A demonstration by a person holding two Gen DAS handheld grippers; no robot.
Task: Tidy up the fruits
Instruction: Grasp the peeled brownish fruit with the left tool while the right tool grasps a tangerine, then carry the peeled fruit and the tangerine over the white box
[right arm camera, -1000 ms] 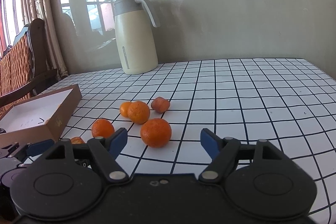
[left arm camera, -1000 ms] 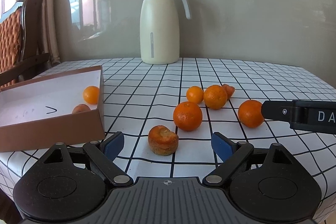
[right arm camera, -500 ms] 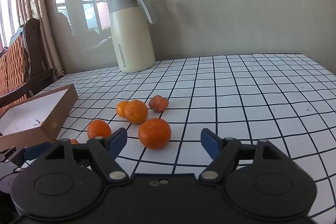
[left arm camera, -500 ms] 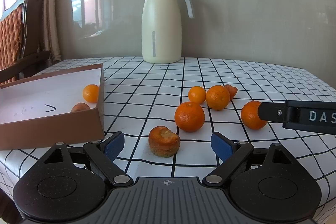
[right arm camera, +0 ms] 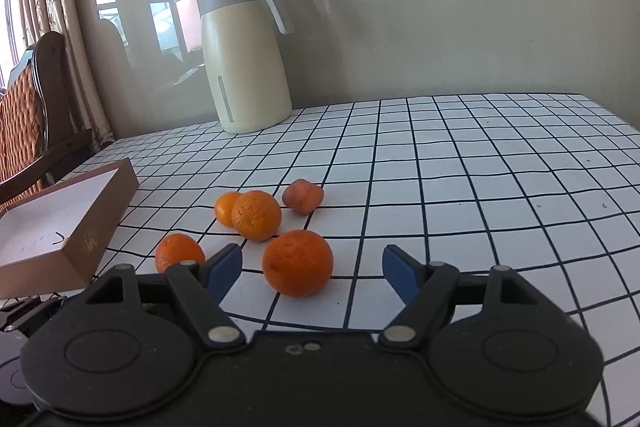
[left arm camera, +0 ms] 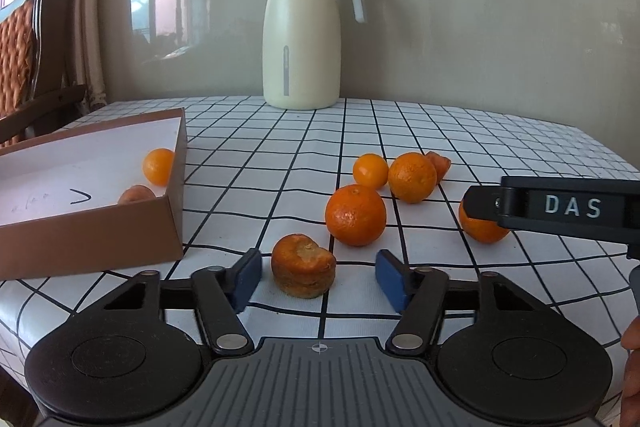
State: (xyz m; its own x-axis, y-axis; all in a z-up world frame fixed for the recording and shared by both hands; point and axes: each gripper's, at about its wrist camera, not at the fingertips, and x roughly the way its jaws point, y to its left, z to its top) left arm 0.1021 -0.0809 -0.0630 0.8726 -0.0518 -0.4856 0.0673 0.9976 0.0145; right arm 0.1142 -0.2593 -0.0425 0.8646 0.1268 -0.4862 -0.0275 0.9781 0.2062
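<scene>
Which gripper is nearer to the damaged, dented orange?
Left. The dented orange lies between the closing left gripper's fingers; the right gripper frames another orange farther right.

A table (left arm camera: 500,143) covered with a white cloth gridded in black lines carries everything. At its far edge by the wall stands an upright cream jug (left arm camera: 302,39) with a grey lid, and at the left lies an open brown cardboard box (left arm camera: 100,235) with a white inside. Loose on the cloth lie a damaged, flattened orange (left arm camera: 303,265), a round orange (left arm camera: 355,215) just behind it, three more fruits (left arm camera: 412,177) clustered farther back, and another orange (right arm camera: 298,263) to the right.
</scene>
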